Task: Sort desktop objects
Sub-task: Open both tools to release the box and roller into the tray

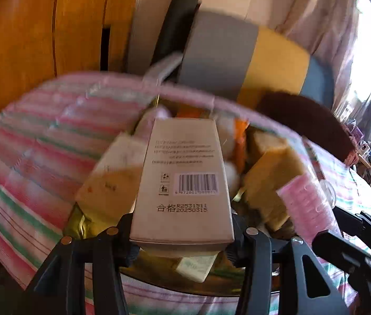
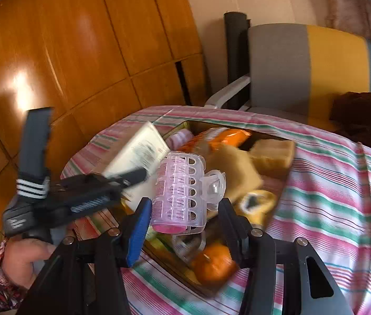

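A tray (image 2: pixel 185 126) sits on the desk (image 2: pixel 329 183), with a chair (image 2: pixel 303 65) behind the desk. In the tray lie a snack bag (image 2: pixel 219 136), a sponge (image 2: pixel 272 155) to its right, and an orange (image 2: pixel 214 262) at the near end. The left gripper (image 1: pixel 182 236) holds a box (image 1: pixel 185 178) over the tray. To its right, the right gripper (image 2: pixel 185 223) has a hair roller (image 2: pixel 180 194) between its jaws, possibly held, also above the tray.

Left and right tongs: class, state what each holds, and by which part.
Left tongs hold the grey carton across its near end. Right tongs hold the pink hair roller by its lower end.
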Action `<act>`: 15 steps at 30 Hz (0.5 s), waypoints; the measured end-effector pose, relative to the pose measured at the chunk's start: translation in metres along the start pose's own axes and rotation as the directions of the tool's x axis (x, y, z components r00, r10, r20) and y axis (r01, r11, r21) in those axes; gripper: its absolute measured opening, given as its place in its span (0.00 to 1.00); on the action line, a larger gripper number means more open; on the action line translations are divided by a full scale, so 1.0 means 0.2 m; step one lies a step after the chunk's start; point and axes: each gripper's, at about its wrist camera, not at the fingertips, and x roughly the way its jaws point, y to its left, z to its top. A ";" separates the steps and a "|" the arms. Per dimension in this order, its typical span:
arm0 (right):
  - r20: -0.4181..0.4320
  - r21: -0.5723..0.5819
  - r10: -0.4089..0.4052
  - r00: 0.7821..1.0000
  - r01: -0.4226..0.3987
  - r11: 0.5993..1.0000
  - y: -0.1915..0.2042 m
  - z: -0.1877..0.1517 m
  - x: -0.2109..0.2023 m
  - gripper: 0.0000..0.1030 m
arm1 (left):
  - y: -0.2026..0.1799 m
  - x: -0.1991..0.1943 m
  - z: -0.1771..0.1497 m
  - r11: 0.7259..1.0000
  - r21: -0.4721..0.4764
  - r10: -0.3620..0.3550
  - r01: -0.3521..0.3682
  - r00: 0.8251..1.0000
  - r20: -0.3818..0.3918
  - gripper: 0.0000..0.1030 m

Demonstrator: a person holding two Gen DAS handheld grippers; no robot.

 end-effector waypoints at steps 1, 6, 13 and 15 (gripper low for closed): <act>-0.015 -0.001 0.008 1.000 -0.008 1.000 0.02 0.01 0.04 0.53 | 0.03 0.01 -0.01 0.999 -0.034 -0.024 0.023 0.999 -0.025 0.54; -0.051 0.046 0.030 0.998 -0.028 0.999 0.04 0.01 0.13 0.65 | 0.11 -0.08 -0.07 0.989 -0.111 -0.099 0.100 0.995 0.020 0.66; -0.039 0.063 -0.002 0.999 0.005 0.998 -0.04 -0.05 0.09 0.50 | 0.14 -0.29 -0.12 0.996 -0.076 -0.026 0.043 0.979 0.203 0.65; -0.055 0.046 -0.009 0.998 0.012 0.999 -0.03 -0.07 0.07 0.39 | 0.16 -0.30 -0.09 0.997 -0.078 0.004 0.014 0.974 0.226 0.65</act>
